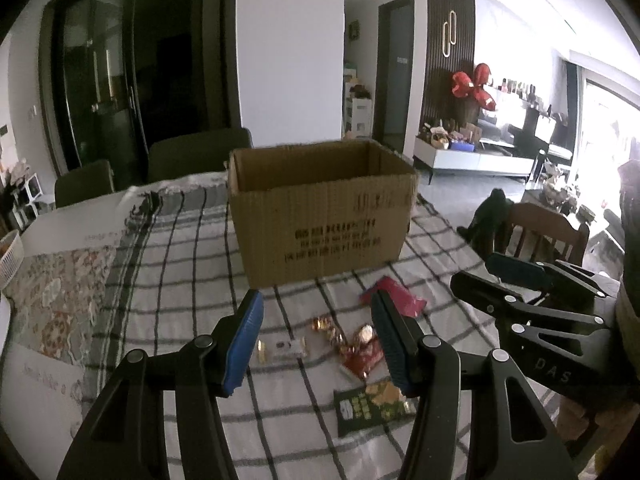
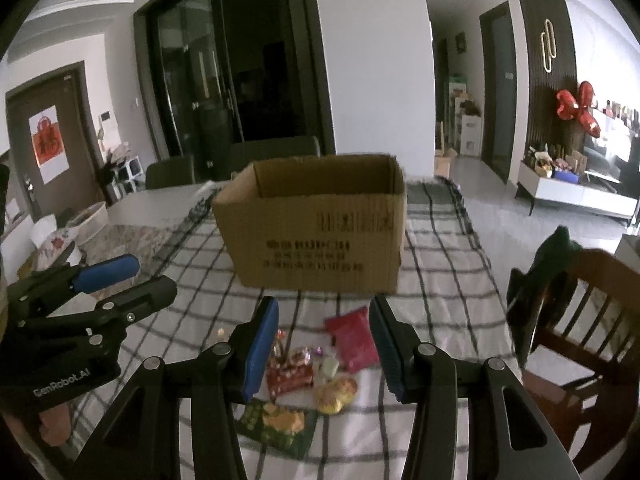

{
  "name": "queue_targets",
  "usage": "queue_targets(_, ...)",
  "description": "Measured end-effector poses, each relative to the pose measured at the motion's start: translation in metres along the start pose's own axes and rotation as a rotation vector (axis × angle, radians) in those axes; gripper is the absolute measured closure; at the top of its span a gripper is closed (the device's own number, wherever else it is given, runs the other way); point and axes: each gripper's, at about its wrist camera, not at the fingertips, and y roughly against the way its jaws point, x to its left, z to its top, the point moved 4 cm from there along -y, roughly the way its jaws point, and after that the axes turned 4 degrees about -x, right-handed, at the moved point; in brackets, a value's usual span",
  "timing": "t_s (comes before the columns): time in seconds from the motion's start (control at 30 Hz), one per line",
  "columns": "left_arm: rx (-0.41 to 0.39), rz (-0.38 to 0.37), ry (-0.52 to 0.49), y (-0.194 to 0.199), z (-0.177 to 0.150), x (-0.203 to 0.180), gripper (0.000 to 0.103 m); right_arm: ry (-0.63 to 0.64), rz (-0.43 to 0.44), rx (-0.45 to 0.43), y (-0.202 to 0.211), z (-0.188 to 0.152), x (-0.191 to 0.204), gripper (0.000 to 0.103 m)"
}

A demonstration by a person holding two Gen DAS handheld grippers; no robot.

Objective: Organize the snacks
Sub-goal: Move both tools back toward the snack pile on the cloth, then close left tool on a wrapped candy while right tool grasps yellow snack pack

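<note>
An open brown cardboard box (image 1: 320, 208) stands on the checked tablecloth (image 1: 180, 280); it also shows in the right wrist view (image 2: 316, 232). In front of it lie snacks: a pink packet (image 1: 400, 298) (image 2: 354, 338), a red packet (image 1: 362, 358) (image 2: 290, 374), a green packet (image 1: 370, 406) (image 2: 276, 424), a yellow packet (image 2: 336, 394), a white wrapped piece (image 1: 288, 348) and several small gold candies (image 1: 324, 326). My left gripper (image 1: 318, 344) is open and empty above the snacks. My right gripper (image 2: 326, 352) is open and empty above them too, and shows at the right of the left wrist view (image 1: 520, 280).
Dark chairs (image 1: 200, 156) stand behind the table. A wooden chair (image 2: 576, 320) with a dark green cloth is at the right. A floral cloth (image 1: 52, 304) and a white basket (image 1: 10, 256) sit at the table's left.
</note>
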Motion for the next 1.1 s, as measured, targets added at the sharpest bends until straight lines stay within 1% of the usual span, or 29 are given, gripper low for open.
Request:
queue_targets(0.3,0.073,-0.015,0.0,-0.014,-0.033,-0.003,0.048,0.006,0.014,0.106,-0.016,-0.038,0.004,0.055)
queue_targets(0.5,0.137,-0.028,0.006,-0.029,-0.053,-0.005,0.048,0.02,0.022,0.163,-0.028,-0.054,0.003,0.055)
queue_targets(0.6,0.162,-0.036,0.0,-0.04,-0.061,-0.006,0.048,0.008,0.037,0.206,-0.038,-0.063,0.0,0.055)
queue_targets(0.8,0.205,-0.057,0.005,-0.061,-0.07,-0.006,0.048,-0.02,0.046,0.26,-0.056,-0.075,-0.005,0.055)
queue_targets(1.0,0.21,-0.075,-0.017,-0.077,-0.072,-0.006,0.048,-0.023,0.037,0.297,-0.073,-0.083,-0.006,0.056)
queue_targets(1.1,0.218,-0.094,0.001,-0.087,-0.071,-0.003,0.048,-0.02,0.027,0.303,-0.077,-0.085,-0.007,0.056)
